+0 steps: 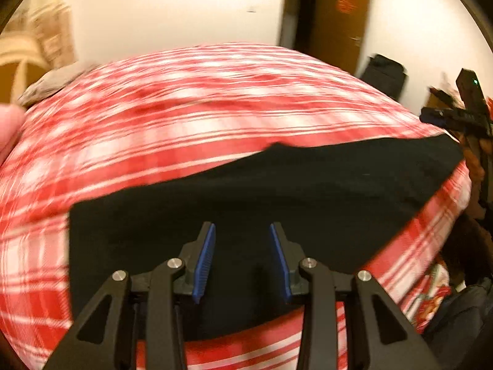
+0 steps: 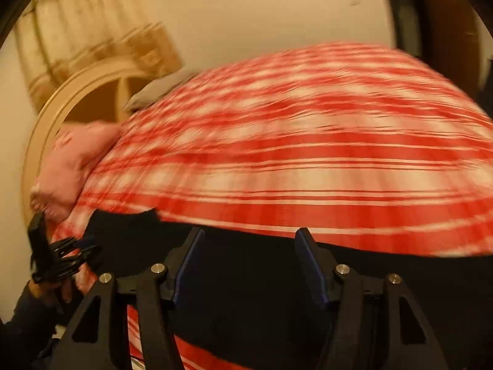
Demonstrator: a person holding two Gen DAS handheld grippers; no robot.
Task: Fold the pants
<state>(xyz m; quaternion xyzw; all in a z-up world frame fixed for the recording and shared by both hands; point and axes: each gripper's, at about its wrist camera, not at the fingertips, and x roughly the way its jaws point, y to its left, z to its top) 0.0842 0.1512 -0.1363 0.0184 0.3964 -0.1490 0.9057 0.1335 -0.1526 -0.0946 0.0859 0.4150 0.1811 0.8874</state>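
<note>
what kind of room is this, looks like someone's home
Most likely a bedroom in a home. The black pants lie on a bed with a red and white plaid cover, a pink pillow sits by a curved cream headboard, and a brown door stands in the far wall.

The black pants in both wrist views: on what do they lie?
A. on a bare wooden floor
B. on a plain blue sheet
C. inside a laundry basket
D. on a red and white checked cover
D: in both wrist views the black pants lie flat and spread on the red and white checked cover, which shows around them on every side.
</note>
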